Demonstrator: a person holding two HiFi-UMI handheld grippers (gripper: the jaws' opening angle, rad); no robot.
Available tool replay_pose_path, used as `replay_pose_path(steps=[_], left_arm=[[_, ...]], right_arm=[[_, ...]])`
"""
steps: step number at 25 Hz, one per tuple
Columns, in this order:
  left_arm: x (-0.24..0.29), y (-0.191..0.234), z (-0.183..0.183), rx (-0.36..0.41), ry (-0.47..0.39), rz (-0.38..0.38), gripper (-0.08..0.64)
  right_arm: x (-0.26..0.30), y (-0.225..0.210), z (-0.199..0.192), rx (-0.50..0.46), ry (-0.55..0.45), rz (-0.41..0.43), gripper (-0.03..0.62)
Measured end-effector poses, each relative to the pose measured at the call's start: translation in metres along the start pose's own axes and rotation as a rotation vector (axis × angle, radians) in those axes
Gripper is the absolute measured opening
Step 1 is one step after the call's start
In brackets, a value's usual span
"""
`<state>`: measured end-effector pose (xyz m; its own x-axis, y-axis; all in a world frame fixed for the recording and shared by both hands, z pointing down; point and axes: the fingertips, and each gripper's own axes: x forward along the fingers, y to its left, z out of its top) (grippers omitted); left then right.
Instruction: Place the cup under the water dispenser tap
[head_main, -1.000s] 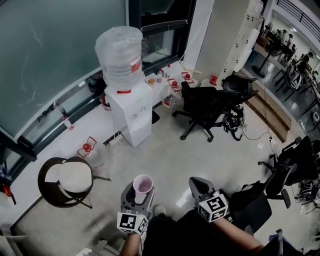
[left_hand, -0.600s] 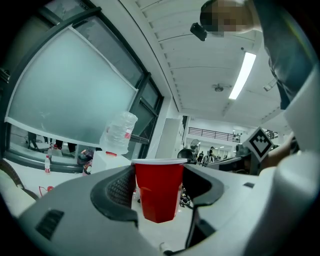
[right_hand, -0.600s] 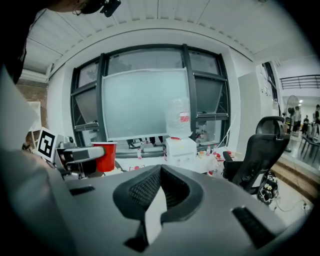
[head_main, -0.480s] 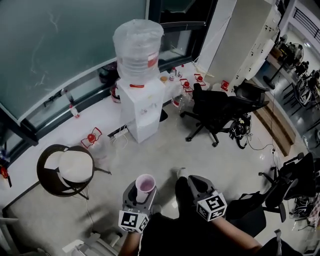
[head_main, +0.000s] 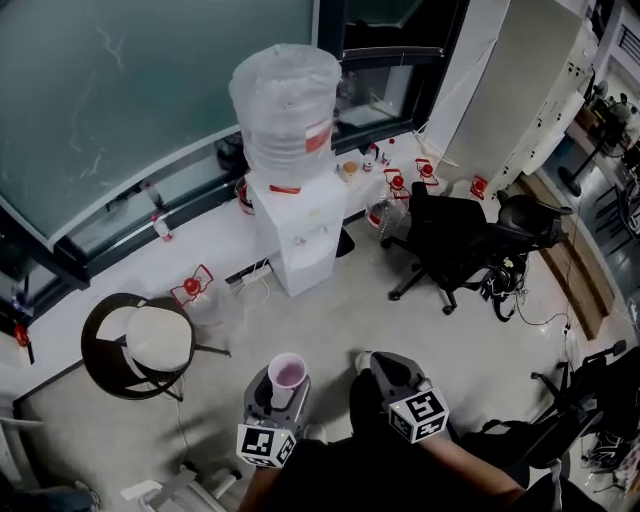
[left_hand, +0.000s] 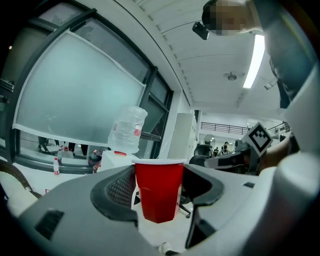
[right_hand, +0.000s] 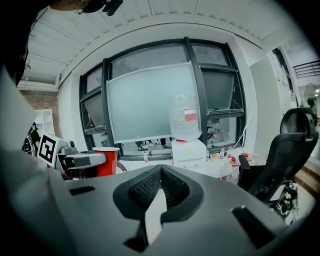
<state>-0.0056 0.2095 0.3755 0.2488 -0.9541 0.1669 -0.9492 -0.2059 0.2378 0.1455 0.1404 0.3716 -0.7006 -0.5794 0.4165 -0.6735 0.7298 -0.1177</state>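
My left gripper (head_main: 285, 378) is shut on a red plastic cup (head_main: 287, 374), which stands upright between the jaws, pale pink inside. In the left gripper view the cup (left_hand: 159, 192) sits between the two dark pads, well short of the dispenser. The white water dispenser (head_main: 300, 230) with its clear bottle (head_main: 285, 100) stands by the window ledge, beyond both grippers across a stretch of floor. The dispenser (right_hand: 189, 150) also shows straight ahead in the right gripper view. My right gripper (head_main: 385, 368) is shut and holds nothing, level with the left one.
A round dark chair with a white cushion (head_main: 140, 345) stands at the left of the floor. A black office chair (head_main: 455, 245) is right of the dispenser. Small bottles and red-capped items (head_main: 400, 182) line the ledge, and a cable lies at the dispenser's foot.
Both grippers have been carried forward toward the dispenser, which now sits larger and nearer the middle of the head view. The cup stays in the left jaws.
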Motion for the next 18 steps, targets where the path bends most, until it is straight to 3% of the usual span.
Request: replay_pose_path(steps=[4, 11, 18], left_arm=[[0.072, -0.003, 0.004, 0.007, 0.008, 0.015, 0.285], [0.186, -0.008, 0.015, 0.003, 0.039, 0.048, 0.285], [0.266, 0.004, 0.014, -0.041, 0.056, 0.122, 0.285]], right_arm=[[0.026, -0.061, 0.023, 0.033, 0.003, 0.042, -0.002], [0.083, -0.153, 0.049, -0.034, 0.037, 0.116, -0.002], [0.143, -0.224, 0.071, -0.054, 0.052, 0.205, -0.002]])
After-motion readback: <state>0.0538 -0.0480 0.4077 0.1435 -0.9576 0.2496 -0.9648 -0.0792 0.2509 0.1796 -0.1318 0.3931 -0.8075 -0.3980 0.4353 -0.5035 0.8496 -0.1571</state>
